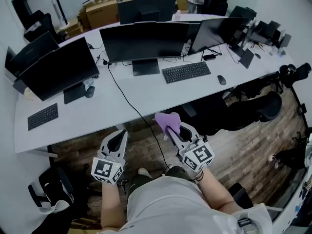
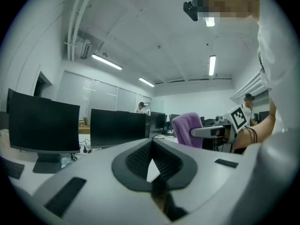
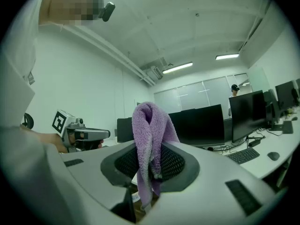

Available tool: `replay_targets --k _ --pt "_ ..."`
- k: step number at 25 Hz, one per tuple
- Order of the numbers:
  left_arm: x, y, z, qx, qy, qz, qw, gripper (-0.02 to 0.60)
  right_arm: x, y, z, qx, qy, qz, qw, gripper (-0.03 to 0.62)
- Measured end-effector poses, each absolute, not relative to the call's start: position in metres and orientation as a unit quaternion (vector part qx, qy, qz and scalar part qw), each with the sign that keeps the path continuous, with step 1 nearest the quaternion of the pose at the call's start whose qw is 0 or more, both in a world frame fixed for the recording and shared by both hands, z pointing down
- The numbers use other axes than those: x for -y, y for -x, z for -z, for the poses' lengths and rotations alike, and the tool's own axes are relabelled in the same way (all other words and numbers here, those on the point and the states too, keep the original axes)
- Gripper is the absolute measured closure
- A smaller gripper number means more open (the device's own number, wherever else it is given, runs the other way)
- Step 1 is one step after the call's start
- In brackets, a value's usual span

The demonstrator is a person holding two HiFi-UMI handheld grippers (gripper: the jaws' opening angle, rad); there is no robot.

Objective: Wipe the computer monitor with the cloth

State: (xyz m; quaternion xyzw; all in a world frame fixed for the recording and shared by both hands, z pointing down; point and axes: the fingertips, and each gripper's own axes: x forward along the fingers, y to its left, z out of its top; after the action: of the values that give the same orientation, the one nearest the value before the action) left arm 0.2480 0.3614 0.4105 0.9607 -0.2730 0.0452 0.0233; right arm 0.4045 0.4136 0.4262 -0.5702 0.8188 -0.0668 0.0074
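Two jaws of the right gripper (image 1: 173, 128) clamp the purple terry cloth (image 1: 167, 121); the left gripper (image 1: 118, 136) is closed on nothing. The wide black flat monitor (image 1: 144, 40) stands well ahead of the cloth, across the white desk (image 1: 122, 106)

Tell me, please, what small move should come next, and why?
Probably carry the right hand-held gripper forward toward the middle monitor: it is shut on the cloth, yet hangs over the floor, short of the desk, apart from any screen.
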Motion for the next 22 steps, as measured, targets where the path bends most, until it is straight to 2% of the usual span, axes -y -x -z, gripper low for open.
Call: replay_targets --k 22 --pt "-0.308 -0.058 -0.417 0.383 -0.923 -0.043 0.011 0.580 -0.322 -0.237 -0.425 -0.864 0.500 0.052 -0.016 0.491"
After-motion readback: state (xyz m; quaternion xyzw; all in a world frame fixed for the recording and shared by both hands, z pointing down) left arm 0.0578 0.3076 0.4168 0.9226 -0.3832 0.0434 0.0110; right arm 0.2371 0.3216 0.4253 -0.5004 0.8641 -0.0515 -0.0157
